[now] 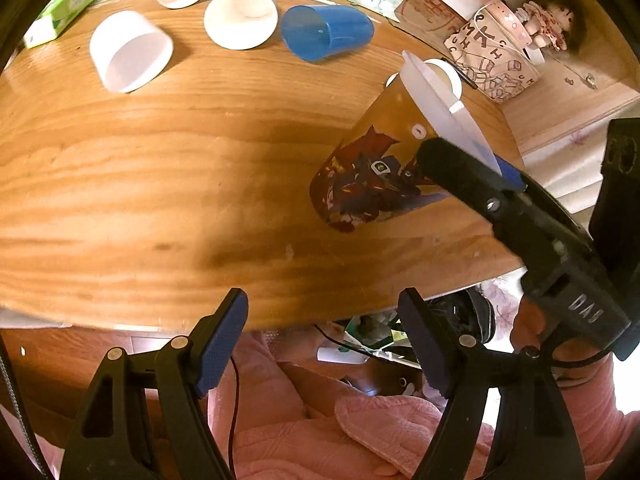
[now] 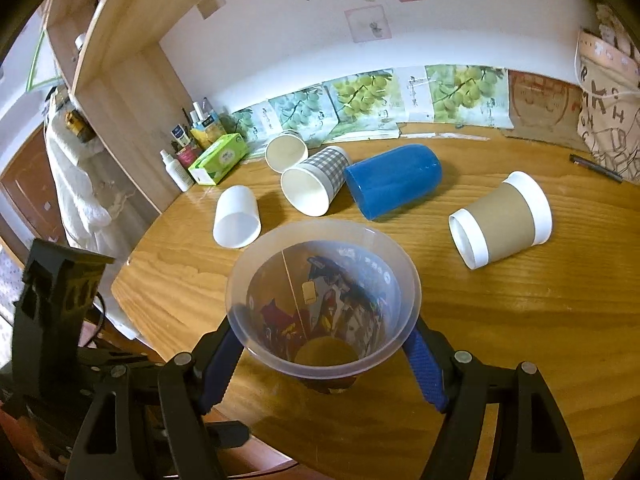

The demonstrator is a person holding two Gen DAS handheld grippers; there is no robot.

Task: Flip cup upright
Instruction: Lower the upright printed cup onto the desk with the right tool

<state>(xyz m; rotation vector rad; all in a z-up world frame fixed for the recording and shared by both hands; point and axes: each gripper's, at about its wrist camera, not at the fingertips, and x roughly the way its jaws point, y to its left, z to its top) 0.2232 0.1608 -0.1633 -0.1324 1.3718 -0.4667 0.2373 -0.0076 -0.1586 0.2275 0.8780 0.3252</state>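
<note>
Now the right claw clamps the translucent printed plastic cup; left claw gapes wide.

L cam: back off table edge; R cam: close over it; both see blue cup.

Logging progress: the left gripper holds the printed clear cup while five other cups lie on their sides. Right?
Not quite. The right gripper holds the printed clear cup, as the right wrist view shows; the left gripper is open and holds nothing. Five cups do lie tipped.
</note>
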